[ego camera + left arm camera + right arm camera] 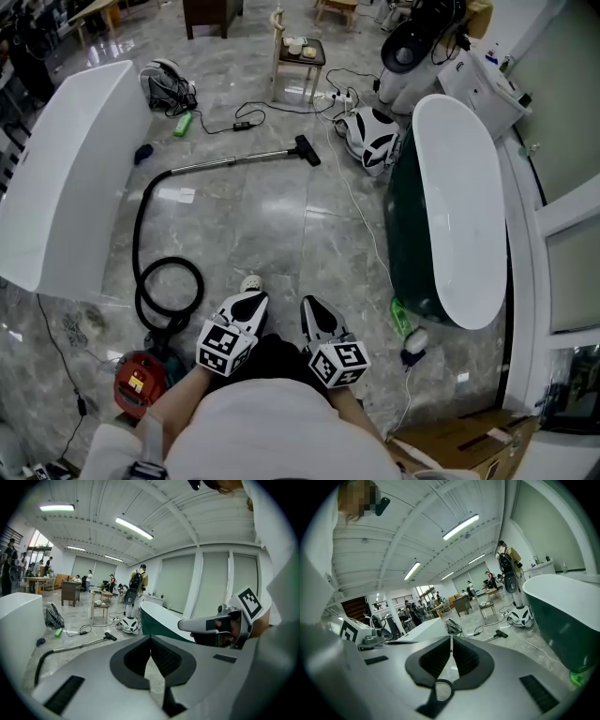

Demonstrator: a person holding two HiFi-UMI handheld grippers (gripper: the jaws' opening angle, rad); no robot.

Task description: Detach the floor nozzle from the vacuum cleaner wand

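Both grippers sit low and close to the person's body. Left gripper (pixel 251 300) (pixel 150 643): jaws fully together, nothing between them. Right gripper (pixel 315 307) (pixel 451 641): same, pads closed on each other, empty. They're side by side, not touching, both aimed out over the marble floor (pixel 272 216). The floor nozzle (pixel 307 150) (pixel 110 636) (pixel 501 633) is flat on the floor well ahead of them and is attached to the end of the metal wand (pixel 234 161) (pixel 79 644). The wand also lies flat, running left from the nozzle into the black hose (pixel 142 234). The hose curves back and coils near the red vacuum body (pixel 139 382), just left of the person. The nozzle is in the open lane between the white tub (pixel 66 169) on the left and the green tub (pixel 403 234) on the right. A small table (pixel 302 52) stands beyond it. Neither gripper is anywhere near the nozzle or the wand.
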